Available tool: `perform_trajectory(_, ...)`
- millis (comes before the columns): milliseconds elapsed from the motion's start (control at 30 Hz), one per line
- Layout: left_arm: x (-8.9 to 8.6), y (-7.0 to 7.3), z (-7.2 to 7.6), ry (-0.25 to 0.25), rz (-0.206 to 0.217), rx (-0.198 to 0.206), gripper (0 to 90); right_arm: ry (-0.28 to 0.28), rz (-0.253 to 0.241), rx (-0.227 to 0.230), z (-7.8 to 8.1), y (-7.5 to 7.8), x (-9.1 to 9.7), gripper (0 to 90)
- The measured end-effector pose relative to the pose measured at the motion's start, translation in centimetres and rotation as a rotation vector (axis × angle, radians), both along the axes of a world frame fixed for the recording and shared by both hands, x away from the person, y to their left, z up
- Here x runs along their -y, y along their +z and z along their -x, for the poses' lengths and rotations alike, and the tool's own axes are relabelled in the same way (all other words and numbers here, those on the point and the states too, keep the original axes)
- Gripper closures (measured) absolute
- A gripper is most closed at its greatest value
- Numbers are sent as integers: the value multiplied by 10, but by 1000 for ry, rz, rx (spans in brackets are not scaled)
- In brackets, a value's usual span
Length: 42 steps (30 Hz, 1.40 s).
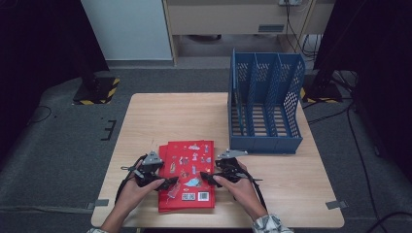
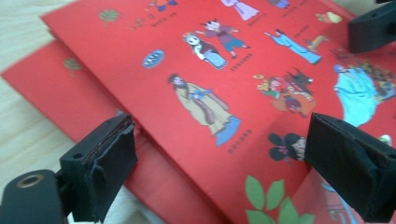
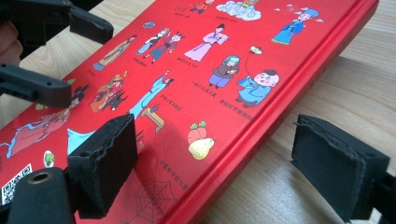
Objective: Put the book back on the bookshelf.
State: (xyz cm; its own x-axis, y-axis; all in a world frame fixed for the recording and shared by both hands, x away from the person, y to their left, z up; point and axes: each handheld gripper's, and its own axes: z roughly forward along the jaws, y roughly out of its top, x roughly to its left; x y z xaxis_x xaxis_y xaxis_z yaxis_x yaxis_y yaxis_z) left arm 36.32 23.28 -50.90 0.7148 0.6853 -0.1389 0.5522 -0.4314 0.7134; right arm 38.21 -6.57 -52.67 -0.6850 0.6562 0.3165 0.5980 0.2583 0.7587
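Two red picture books lie stacked near the front of the table, the top book slightly askew over the lower book. My left gripper is at their left edge. In the left gripper view it is open, with the top book's cover and edge between the pads and the lower book behind. My right gripper is at the right edge. The right gripper view shows it open and straddling the book's right edge, one pad over the cover and one over bare wood.
A blue three-slot file rack stands at the back right of the wooden table. Bare tabletop lies to the left and behind the books. Dark stands and cables sit on the floor around the table.
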Motion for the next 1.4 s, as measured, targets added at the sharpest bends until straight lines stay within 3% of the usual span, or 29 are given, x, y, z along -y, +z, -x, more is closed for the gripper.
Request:
perform_trajectory(233,1,0,1,-4,5,-2,83,10,-28,-22,-3,-3,-1,144)
perform_trajectory(400,1,0,1,-4,6,-2,82,25,-66,-64,-6,-7,-5,137)
perform_trajectory(533,1,-1,2,-6,5,2,82,40,-64,-73,-9,-8,-8,133)
perform_trajectory(933,-1,0,3,-1,25,-6,83,-2,-73,-52,-6,1,-6,215)
perform_trajectory(1233,-3,0,2,4,49,-19,83,6,-51,-43,-7,10,-8,226)
perform_trajectory(1400,-4,0,3,7,54,-16,83,16,-69,-45,-9,15,-8,226)
